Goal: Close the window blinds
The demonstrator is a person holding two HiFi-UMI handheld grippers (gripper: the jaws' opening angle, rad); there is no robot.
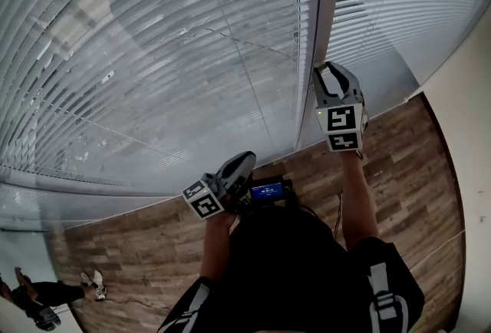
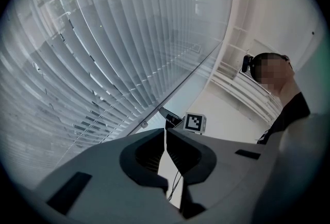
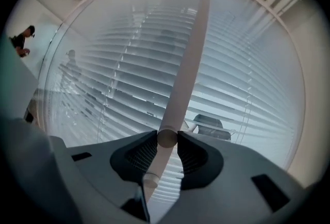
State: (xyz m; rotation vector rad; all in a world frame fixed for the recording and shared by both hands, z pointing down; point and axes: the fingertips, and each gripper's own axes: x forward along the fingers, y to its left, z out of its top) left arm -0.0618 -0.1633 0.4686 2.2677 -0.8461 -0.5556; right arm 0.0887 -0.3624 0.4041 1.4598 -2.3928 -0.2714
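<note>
A tall window hung with blinds (image 1: 153,55) of level slats fills the wall above a wood-plank floor (image 1: 399,163); outdoor shapes show dimly between the slats.

In the right gripper view, the ribbed pads (image 3: 192,152) pinch the lower part of a pale round wand (image 3: 188,63), one pad pressed to each side. From the jaws the wand's long axis climbs up and slightly right to the top of the blinds, crossing the slats at about a right angle; a short stub shows below the pads. In the head view the right gripper (image 1: 331,70) is raised and points upward, close to the pale upright strip between two blinds.

The left gripper (image 2: 165,138) has its pads pressed together on nothing. It is held low (image 1: 247,161), near the person's waist, well apart from the blinds.
</note>
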